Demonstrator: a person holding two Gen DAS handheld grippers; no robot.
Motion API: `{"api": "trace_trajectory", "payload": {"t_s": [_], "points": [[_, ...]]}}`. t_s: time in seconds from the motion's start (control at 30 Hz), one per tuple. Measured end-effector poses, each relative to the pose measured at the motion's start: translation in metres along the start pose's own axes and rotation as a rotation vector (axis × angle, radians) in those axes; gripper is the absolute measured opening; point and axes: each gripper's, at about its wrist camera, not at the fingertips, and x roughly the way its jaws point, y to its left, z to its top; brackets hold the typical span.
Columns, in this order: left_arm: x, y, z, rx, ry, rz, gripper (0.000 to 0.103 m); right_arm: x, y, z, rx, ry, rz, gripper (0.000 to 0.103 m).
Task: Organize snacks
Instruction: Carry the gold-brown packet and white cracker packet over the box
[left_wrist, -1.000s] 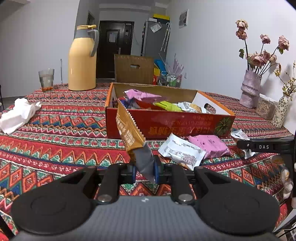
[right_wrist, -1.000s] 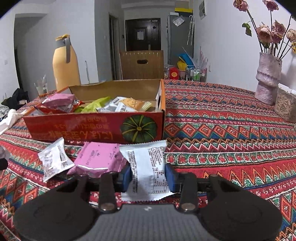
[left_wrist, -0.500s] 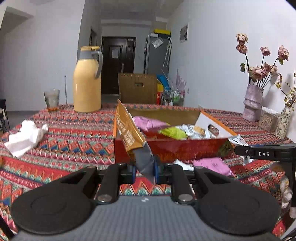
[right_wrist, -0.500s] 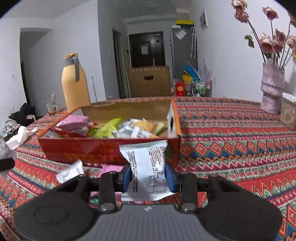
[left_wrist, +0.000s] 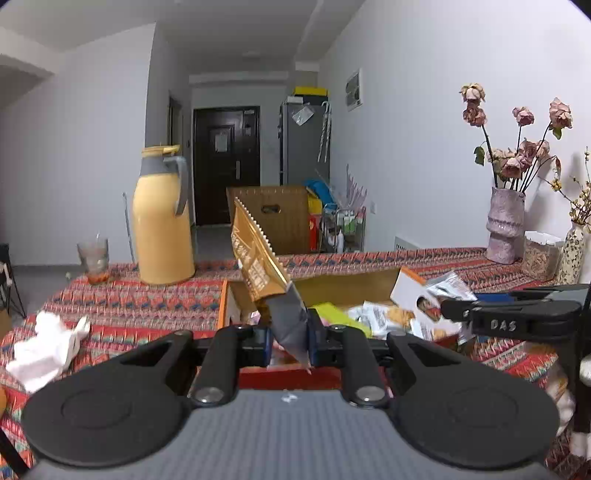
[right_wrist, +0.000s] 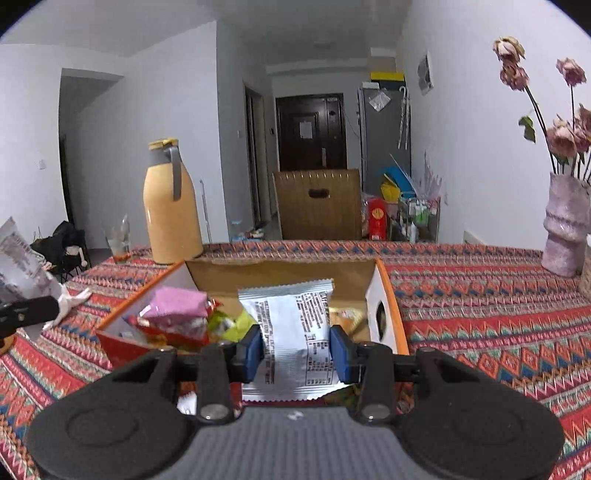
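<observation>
Gold-and-silver wrapper (left_wrist: 264, 273) and white printed packet (right_wrist: 295, 332) stand pinched above the box (right_wrist: 386, 295).

a table under a red zigzag-patterned woven cloth (right_wrist: 480, 306) carries an open orange cardboard box (right_wrist: 388, 295), a tall yellow thermos jug (right_wrist: 171, 206), a drinking glass (left_wrist: 93, 256), crumpled white tissue (left_wrist: 44, 343) and a pale pink ceramic vase (left_wrist: 505, 225).

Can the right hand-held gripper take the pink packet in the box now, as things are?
Probably not yet. The right hand-held gripper is shut on a white snack packet, so its jaws are occupied. The pink packet lies uncovered on top in the box; otherwise the way looks free.
</observation>
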Motion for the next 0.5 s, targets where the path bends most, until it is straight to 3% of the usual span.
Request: {"api": "trace_trajectory", "payload": {"t_s": [0.5], "points": [[0.069, -0.019, 0.031, 0.034, -0.006, -0.011, 0.018, 0.046, -0.012, 0.023, 0.033, -0.031, -0.016, 0.038]]}}
